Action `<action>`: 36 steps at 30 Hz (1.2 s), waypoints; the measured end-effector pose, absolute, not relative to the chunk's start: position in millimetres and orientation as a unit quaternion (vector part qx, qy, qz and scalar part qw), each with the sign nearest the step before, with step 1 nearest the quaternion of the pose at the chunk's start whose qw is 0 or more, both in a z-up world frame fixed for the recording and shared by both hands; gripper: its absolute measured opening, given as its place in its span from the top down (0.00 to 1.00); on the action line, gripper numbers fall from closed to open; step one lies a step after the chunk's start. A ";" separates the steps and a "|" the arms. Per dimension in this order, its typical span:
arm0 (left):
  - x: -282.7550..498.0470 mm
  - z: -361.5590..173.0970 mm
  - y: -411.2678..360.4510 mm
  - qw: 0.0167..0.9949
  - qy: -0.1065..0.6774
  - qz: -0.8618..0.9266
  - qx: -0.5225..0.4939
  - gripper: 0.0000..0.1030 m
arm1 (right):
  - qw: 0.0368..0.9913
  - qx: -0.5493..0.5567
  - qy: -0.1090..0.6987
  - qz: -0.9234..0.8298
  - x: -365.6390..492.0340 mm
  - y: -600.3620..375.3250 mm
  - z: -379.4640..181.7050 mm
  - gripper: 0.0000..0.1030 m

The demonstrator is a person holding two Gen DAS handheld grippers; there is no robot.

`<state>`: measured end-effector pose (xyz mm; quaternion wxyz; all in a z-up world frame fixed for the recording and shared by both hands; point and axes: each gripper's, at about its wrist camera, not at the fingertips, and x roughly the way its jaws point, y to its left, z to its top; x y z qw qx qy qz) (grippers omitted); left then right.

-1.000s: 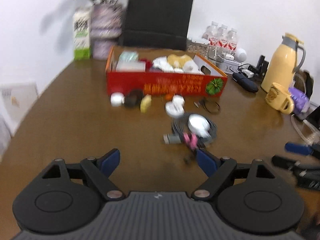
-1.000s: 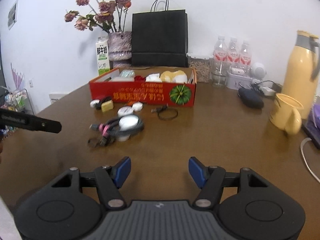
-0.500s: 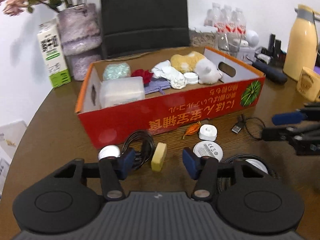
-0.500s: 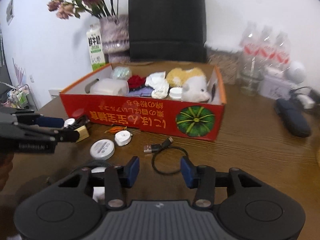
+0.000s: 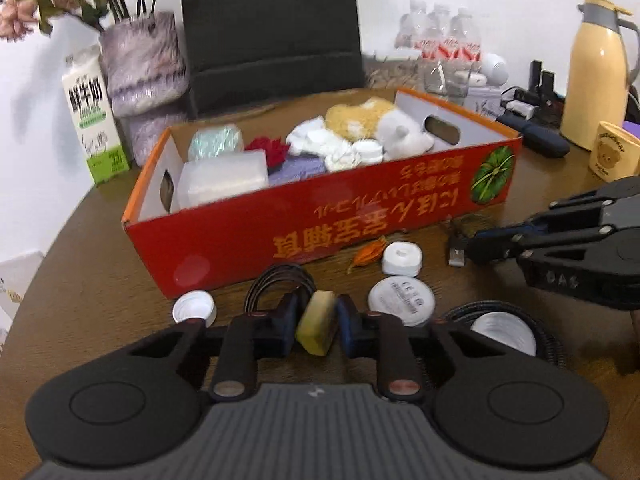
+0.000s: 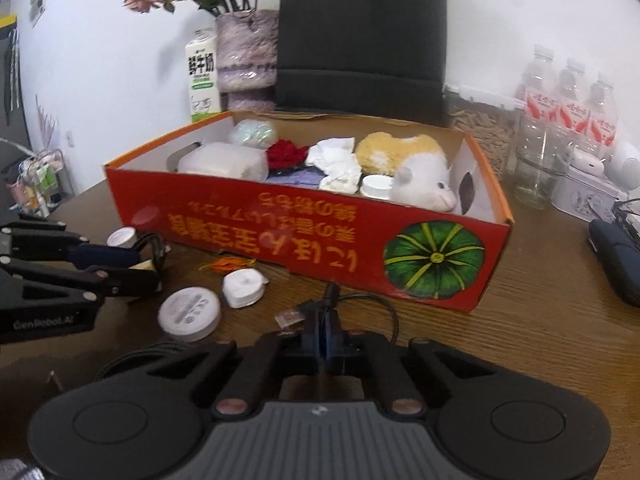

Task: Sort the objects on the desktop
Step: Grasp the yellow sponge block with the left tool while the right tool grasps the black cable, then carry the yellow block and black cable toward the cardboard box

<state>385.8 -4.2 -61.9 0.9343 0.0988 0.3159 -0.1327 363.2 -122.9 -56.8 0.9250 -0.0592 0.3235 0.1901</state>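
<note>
Nearest the left camera, the left hand-held gripper (image 5: 318,322) is closing on a yellow block (image 5: 316,320), its blue pads (image 5: 347,324) touching both sides while the block sits on the table (image 5: 92,280). It is caught near its lower end, so it could pivot or slip out on lifting. The right hand-held gripper (image 6: 324,330) has its jaws pressed together on the black cable (image 6: 360,300) just behind its USB plug (image 6: 289,317); the thin cord could slide through the pads, and its loose loop may drag the white reel (image 6: 243,286) or the round white lid (image 6: 189,313) lying just beside it. Beyond them stands the red box (image 6: 320,240), already well filled, with the soft toy (image 6: 404,164) at one end; a dangling cable could snag on its front wall, or a carelessly dropped block could bounce off the contents.
</note>
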 end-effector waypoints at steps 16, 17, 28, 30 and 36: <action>285.2 -21.6 25.9 0.950 0.290 -0.113 -0.002 0.89 | 0.950 -0.046 0.250 0.181 246.5 -143.1 0.6 0.98; 277.8 -17.8 27.3 0.951 0.287 -0.114 -0.007 0.89 | 0.951 -0.045 0.243 0.184 237.5 -144.9 7.5 0.98; 199.5 -6.3 30.5 0.945 0.291 -0.140 -0.050 0.89 | 0.958 -0.016 0.205 0.198 147.1 -149.1 36.5 0.98; 185.6 -4.8 30.6 0.945 0.290 -0.145 -0.050 0.89 | 0.958 -0.009 0.211 0.195 130.9 -150.6 32.2 0.98; 151.9 10.2 28.5 0.951 0.266 -0.154 -0.042 0.89 | 0.957 -0.012 0.218 0.192 91.0 -153.5 29.9 0.98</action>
